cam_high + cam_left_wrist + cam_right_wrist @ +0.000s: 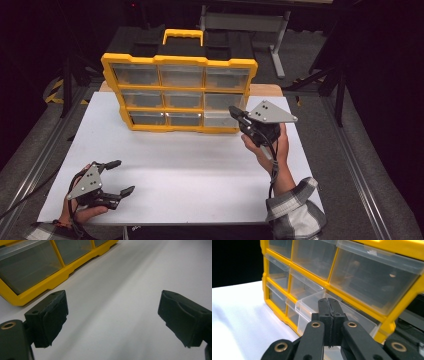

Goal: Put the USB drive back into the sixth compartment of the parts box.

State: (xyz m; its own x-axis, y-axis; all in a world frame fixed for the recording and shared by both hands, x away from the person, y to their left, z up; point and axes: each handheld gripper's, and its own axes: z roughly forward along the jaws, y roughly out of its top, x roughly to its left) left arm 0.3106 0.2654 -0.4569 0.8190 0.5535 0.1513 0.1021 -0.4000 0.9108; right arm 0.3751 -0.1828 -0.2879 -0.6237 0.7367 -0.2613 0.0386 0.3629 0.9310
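Clear plastic drawer (312, 307), bottom right of yellow-framed organizer cabinet (180, 61), juts partly out. We judge it light, thin-walled, slick; take its front lip. Right gripper (328, 302) clenched against that lip, nothing between pads. Left gripper (124, 176) released, resting on white table (190, 175).

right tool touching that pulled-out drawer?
Touching. In the right gripper view the shut right tool sits at the front lip of the pulled-out clear drawer, no gap visible.

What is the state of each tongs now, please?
Left tongs: open, holding nothing, above the white table.
Right tongs: closed at the front lip of a part-open clear drawer; grip unclear.
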